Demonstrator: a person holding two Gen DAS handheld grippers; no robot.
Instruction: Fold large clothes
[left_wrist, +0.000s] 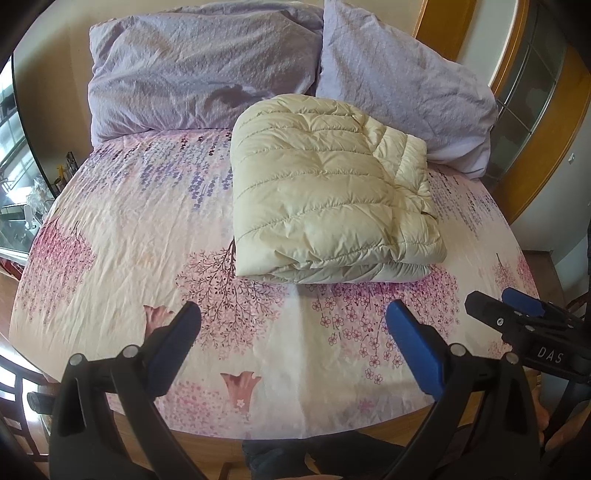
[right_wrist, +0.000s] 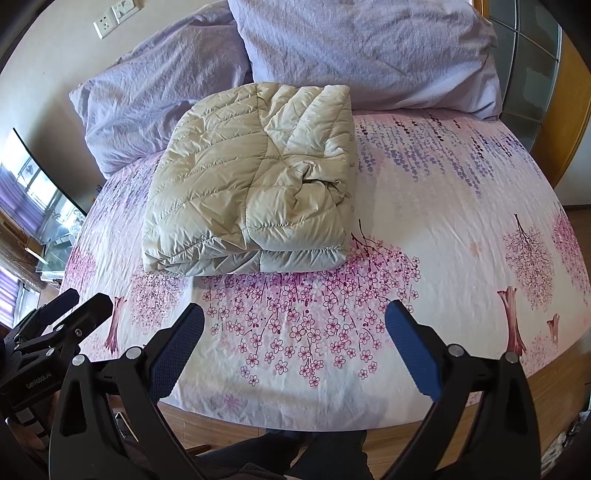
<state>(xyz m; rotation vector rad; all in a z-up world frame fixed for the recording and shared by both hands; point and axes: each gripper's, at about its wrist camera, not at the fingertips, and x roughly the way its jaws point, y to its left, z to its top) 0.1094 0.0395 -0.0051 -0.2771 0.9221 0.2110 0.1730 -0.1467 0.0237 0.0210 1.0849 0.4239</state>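
Wall sockets (right_wrist: 115, 14) show rightward only; folded jacket (left_wrist: 328, 192), each gripper (left_wrist: 293, 325) (right_wrist: 295, 325) agape.

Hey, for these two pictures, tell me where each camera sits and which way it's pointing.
Left wrist view: sits on the left tool, low at the foot of the bed, facing the pillows; its open blue fingers frame the folded cream down jacket, and the right tool shows at the right edge.
Right wrist view: sits on the right tool, facing the same way from further right; the left tool shows at the left edge.
Shared: the jacket, the floral bedsheet and two lilac pillows.
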